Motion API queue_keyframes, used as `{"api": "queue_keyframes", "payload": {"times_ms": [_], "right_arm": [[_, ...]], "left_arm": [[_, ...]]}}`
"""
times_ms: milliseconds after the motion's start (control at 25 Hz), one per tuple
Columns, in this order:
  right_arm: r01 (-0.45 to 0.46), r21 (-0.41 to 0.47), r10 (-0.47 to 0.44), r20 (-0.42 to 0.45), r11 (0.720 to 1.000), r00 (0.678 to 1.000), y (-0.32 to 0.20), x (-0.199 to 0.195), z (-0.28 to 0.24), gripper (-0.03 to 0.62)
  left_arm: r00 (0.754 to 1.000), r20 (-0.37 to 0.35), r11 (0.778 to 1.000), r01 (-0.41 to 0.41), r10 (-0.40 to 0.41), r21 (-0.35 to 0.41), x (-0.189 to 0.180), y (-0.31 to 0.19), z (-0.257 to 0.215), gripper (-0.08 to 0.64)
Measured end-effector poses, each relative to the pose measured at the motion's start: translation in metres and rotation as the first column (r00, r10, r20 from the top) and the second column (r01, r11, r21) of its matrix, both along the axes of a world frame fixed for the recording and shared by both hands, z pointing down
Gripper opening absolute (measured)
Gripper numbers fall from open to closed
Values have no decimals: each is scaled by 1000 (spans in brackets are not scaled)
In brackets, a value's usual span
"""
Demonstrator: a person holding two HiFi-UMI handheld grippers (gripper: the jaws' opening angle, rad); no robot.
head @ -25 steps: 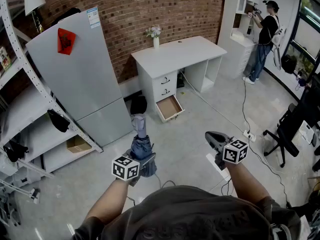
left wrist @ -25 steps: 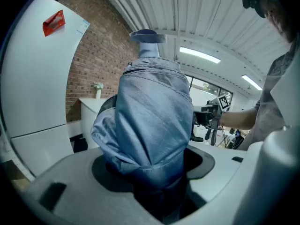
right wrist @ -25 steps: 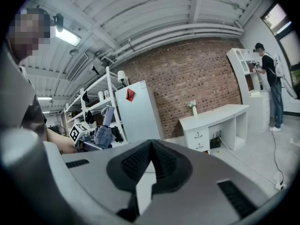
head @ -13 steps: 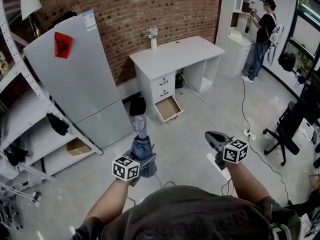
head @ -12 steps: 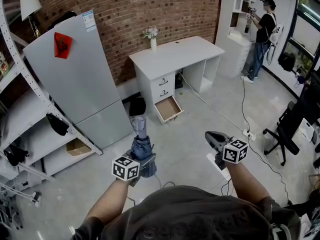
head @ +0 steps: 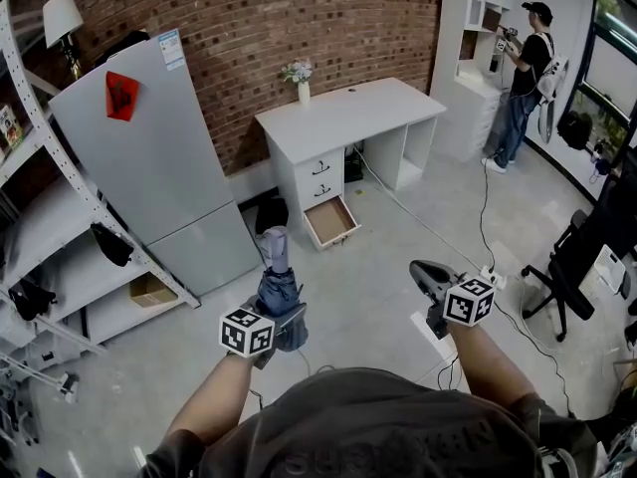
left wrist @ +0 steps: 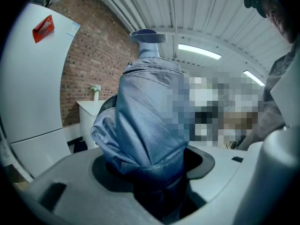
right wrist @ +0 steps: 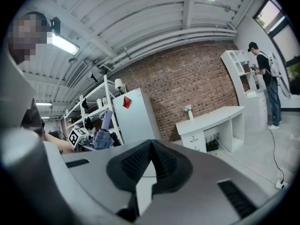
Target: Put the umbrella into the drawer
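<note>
A rough, matt brick wall (head: 299,18) is seen along the far side. A tall refrigerator (head: 149,167) with smooth grey panels is set against it at the far left. To its right stands a white desk (head: 348,108) with a flat, painted top. Its lowest drawer (head: 330,222) is pulled open towards the near side. It is seen as a shallow, rigid box with a brownish bottom, and it looks empty.

The umbrella (head: 279,287) is carried near the person, left of centre and well apart from the drawer. It is folded into a short, thick bundle. The blue canopy is creased into soft, slightly glossy pleats, and a hard, pale grey cylindrical end is pointed up and away.

The umbrella is judged to be light, with thin slippery cloth over a stiff core of shaft and ribs. It is best taken around the bundled middle, where the ribs give the pads something firm to bite on. A hold on loose cloth alone could be expected to slide.

The left gripper (head: 282,319) is clenched around the lower part of the bundle, with the cloth squeezed between its grey pads. The right gripper (head: 430,272) is carried at the near right. Its ribbed dark pads are pressed together with nothing between them.
</note>
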State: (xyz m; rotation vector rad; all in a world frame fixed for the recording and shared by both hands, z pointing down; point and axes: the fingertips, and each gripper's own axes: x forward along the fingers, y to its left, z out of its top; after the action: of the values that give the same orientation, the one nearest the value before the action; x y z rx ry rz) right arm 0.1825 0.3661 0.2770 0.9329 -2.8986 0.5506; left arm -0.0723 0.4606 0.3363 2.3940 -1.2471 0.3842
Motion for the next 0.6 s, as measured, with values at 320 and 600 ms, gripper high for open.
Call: {"api": "queue_keyframes", "payload": {"times_ms": [320,600], "right_arm": [[40,7,-40,16,999,999,-7,65,0,-8],[40,-8,-40,43,999,998,-19,99,9,-8]], "left_arm": [[999,-16,999,48,-48,0,65,4,-2,273],[998,8,998,62,-62,-18,96,4,3,273]]}}
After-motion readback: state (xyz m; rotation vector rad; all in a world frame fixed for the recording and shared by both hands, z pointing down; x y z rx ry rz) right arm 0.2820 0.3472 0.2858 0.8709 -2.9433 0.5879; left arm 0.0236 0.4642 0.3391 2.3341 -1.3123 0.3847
